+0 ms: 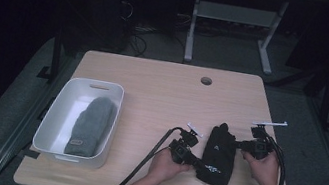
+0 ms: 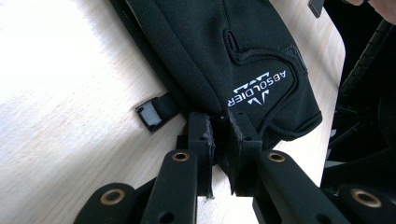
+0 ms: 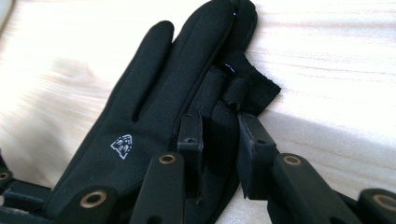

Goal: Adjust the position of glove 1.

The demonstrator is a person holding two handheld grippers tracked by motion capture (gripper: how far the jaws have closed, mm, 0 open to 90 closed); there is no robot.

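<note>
On the near right part of the tabletop [image 1: 163,87] a black glove [image 1: 218,154] was found lying flat, cuff toward the person and fingers pointing away. At the left edge a white bin [image 1: 65,106] was noted, with a grey knitted hat [image 1: 92,126] already lying inside it; that part of the tidying was judged done.

The left claw [image 1: 191,162] was seen at the cuff end of the glove. From the left gripper view its jaws were recorded as drawn nearly together, with the edge of the cuff [image 2: 219,119] pinched between them, just below the white lettering [image 2: 259,88]. A small black buckle tab [image 2: 152,114] lay beside the jaws on the wood, not gripped.

The right claw [image 1: 245,145] was seen at the finger end. From the right gripper view [image 3: 219,135] its jaws were recorded as partly closed, with one bunched glove finger [image 3: 223,121] between them; the pads appeared to press on the fabric, though a small gap on the right side could not be ruled out.

The glove was still resting on the tabletop, well apart from the bin. Progress was judged as follows: hat stowed, glove gripped at both ends but not yet lifted. What remained, as judged, was the lift, the carry leftward across the tabletop, and the release into the bin beside the hat.
</note>
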